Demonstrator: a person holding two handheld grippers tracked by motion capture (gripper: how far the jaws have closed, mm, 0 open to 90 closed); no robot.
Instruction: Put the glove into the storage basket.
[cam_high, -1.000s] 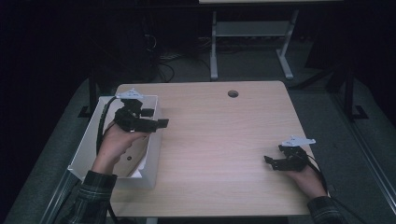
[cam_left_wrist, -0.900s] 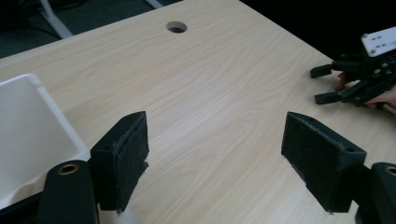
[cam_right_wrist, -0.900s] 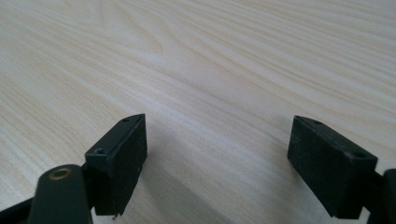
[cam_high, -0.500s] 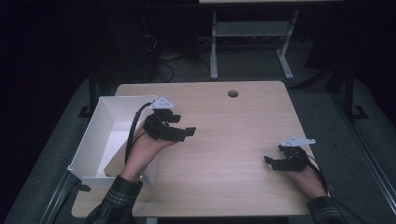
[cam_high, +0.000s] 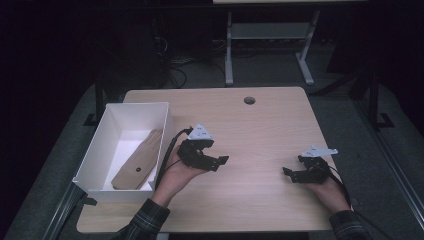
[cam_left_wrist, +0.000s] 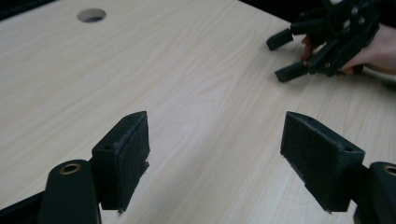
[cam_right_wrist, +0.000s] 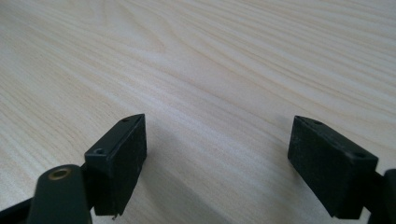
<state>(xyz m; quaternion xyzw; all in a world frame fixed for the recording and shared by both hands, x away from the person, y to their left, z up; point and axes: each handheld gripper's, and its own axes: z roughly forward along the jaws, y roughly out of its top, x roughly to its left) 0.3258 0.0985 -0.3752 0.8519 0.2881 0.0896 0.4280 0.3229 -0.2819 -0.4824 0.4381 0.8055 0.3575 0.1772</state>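
Observation:
A tan glove (cam_high: 138, 160) lies flat inside a white box (cam_high: 96, 148) at the table's left edge. My left gripper (cam_high: 219, 162) hovers over the wooden table (cam_high: 260, 135) just right of the box, open with nothing between its jaws; its own view (cam_left_wrist: 215, 158) looks across bare wood. My right gripper (cam_high: 290, 173) rests near the front right, open and empty; in its own view (cam_right_wrist: 217, 163) the jaws stand wide apart over the tabletop. From the left gripper view the right gripper (cam_left_wrist: 285, 53) appears farther off, with a hand behind it.
A round cable hole (cam_high: 249, 100) sits near the table's far edge. Beyond the table stands a white metal frame (cam_high: 270, 35) on dark floor. Bare wood stretches between the two grippers.
My left gripper moved out of the white box and rightward over the table, leaving the glove uncovered in the box. The right gripper stayed where it was.

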